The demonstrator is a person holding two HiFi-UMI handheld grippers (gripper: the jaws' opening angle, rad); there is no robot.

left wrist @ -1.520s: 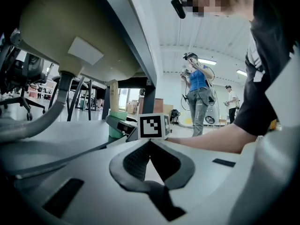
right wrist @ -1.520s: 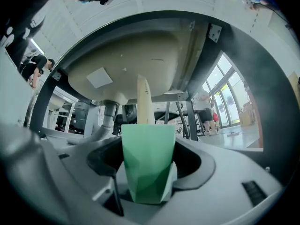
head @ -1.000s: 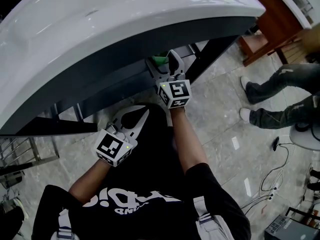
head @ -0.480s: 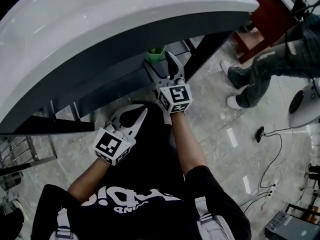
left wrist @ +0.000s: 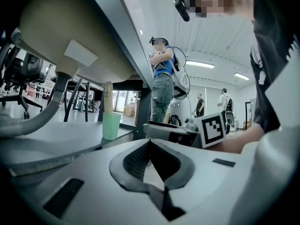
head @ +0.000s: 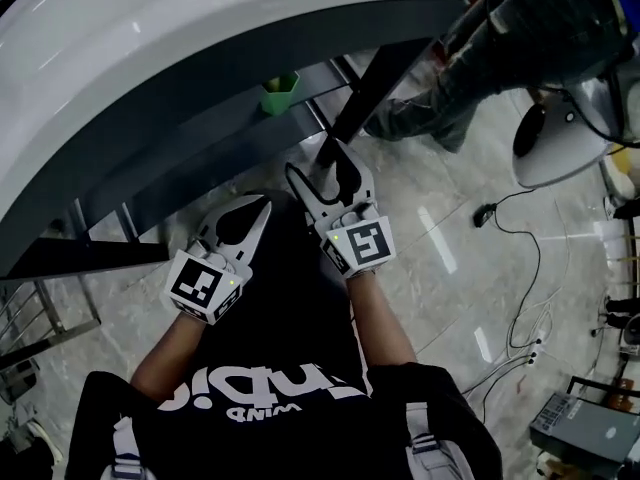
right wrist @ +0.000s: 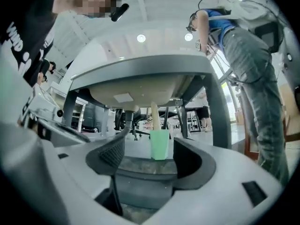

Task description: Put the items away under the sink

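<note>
I have both grippers low in front of the sink (head: 150,28), whose white basin curves across the top of the head view. The green cup (head: 280,93) stands upright on the dark shelf (head: 215,163) under that basin, near the shelf's front edge and beside a dark frame leg (head: 365,88). 1 pale, stick-like item (right wrist: 153,116) stands up out of the cup. The right gripper (head: 322,173) has its jaws spread wide with nothing between them. In the right gripper view the cup shows in the gap, but it stands farther off on the shelf, clear of both fingers. From the head view, the gripper's tips are just short of the shelf edge, apart from the cup. The left gripper (head: 255,218) sits lower and to the left, over the operator's black trousers. In the left gripper view its 2 jaws are pressed together at the tips and hold nothing. That view also shows the cup off to the left on the shelf, with the grey drain hose (left wrist: 33,121) curving down from the basin's underside. A bystander's legs (head: 450,98) stand on the grey tiled floor (head: 450,228) to the right.
</note>
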